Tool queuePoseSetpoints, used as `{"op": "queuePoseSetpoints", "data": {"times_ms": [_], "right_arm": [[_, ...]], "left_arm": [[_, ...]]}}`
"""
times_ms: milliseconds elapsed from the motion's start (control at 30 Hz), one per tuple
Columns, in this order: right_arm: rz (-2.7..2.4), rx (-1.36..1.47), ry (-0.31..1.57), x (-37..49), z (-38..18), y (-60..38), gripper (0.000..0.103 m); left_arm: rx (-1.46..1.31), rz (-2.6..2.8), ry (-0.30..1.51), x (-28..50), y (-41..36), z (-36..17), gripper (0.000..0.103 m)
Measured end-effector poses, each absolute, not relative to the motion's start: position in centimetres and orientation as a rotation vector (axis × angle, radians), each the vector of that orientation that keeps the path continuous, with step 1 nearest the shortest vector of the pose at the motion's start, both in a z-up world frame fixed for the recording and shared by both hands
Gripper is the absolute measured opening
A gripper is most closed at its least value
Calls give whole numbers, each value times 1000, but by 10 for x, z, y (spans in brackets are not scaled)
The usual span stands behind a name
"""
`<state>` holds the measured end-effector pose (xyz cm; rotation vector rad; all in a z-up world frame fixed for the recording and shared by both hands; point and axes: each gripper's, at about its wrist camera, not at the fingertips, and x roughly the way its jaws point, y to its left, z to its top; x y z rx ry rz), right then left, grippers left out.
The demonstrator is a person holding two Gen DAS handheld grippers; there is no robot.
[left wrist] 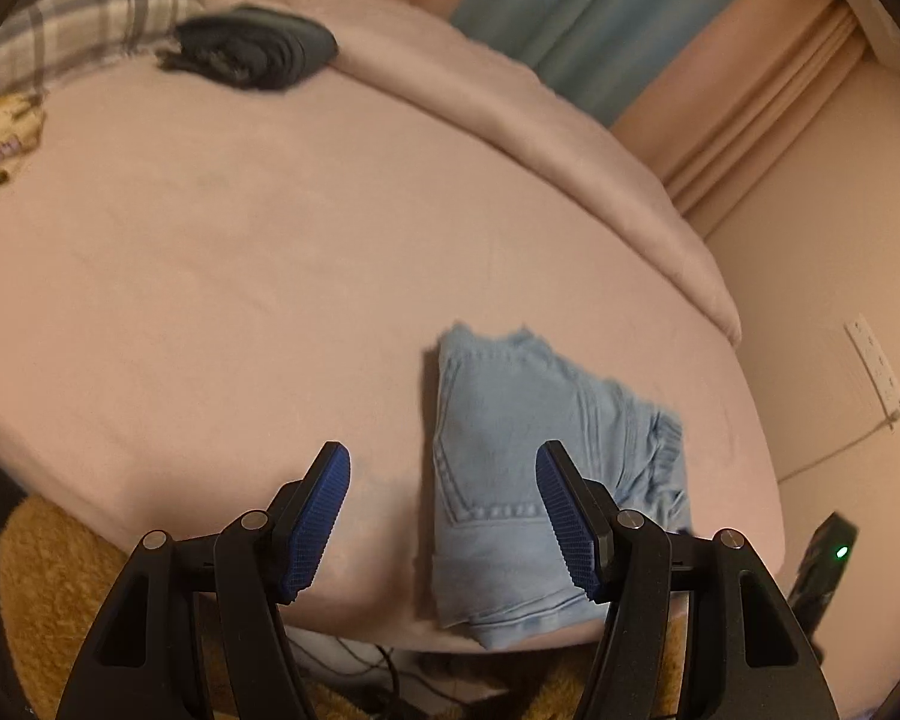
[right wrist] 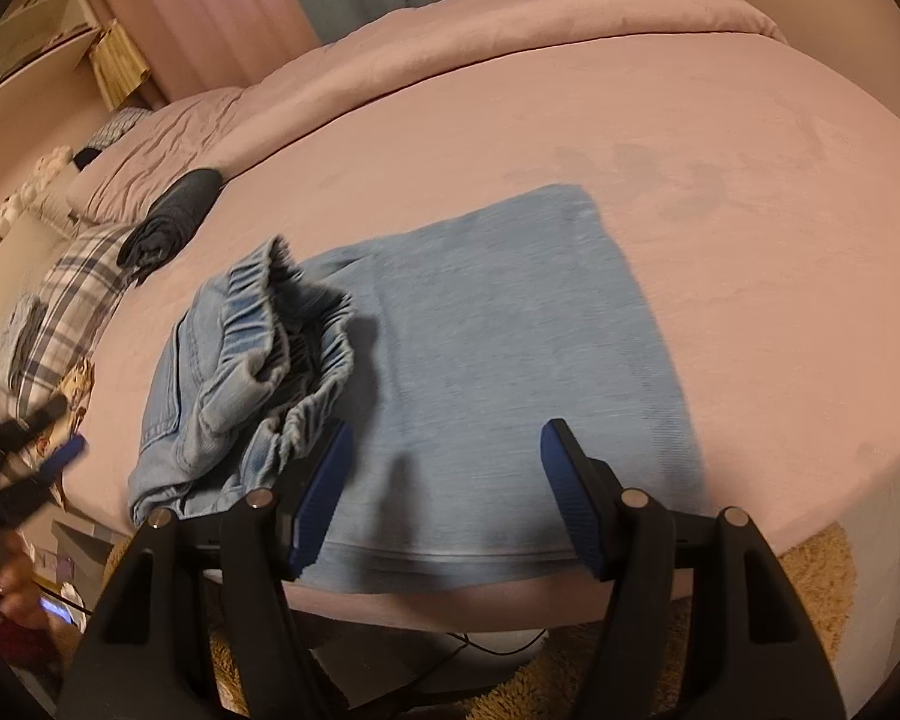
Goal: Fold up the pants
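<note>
Light blue denim pants (right wrist: 486, 354) lie folded on the pink bed (right wrist: 720, 192) near its front edge. The elastic waistband (right wrist: 288, 324) is bunched on top at the left. In the left wrist view the pants (left wrist: 528, 456) lie ahead and to the right, partly behind the right finger. My left gripper (left wrist: 444, 516) is open and empty above the bed edge. My right gripper (right wrist: 447, 492) is open and empty, above the pants' near edge. The left gripper shows blurred at the left edge of the right wrist view (right wrist: 48, 456).
A dark folded garment (left wrist: 252, 54) lies at the far side of the bed beside a plaid pillow (left wrist: 84, 12). A rolled pink duvet (left wrist: 570, 138) runs along the far edge. A tan shaggy rug (left wrist: 48, 564) and cables lie on the floor below.
</note>
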<state>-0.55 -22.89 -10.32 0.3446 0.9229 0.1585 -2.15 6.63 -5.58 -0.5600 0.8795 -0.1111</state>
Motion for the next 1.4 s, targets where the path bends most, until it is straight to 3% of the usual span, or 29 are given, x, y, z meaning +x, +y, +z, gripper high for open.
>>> {"op": "queuePoseSetpoints", "data": {"times_ms": [500, 567, 600, 800, 900, 967, 1033, 1267, 1300, 1333, 1400], "right_arm": [[365, 362, 902, 13, -83, -188, 65], [350, 351, 945, 22, -96, -180, 50], [372, 362, 958, 23, -104, -178, 38], [376, 304, 944, -2, -115, -180, 31], [377, 341, 953, 3, -120, -185, 34], [368, 374, 968, 7, -121, -188, 43], [335, 380, 993, 11, -116, -188, 61], [457, 508, 1040, 38, -133, -186, 65], [469, 513, 1025, 41, -134, -184, 63], [479, 516, 1013, 44, -135, -182, 50], [494, 545, 1018, 45, -135, -180, 37]], "left_arm": [[-412, -193, 1019, -8, 8, -92, 63], [-399, -196, 1026, -9, 6, -95, 63], [-399, -200, 1034, -7, 3, -97, 64], [-413, -227, 1071, -4, 6, -104, 70], [-401, -219, 1065, -5, 5, -103, 70], [-396, -220, 1060, -5, 5, -102, 70], [-410, -221, 1057, -5, 5, -103, 70], [-401, -218, 1035, -9, 7, -104, 70], [-402, -218, 1032, -9, 7, -104, 70], [-404, -224, 1031, -10, 7, -103, 70], [-402, -225, 1030, -10, 9, -97, 70]]}}
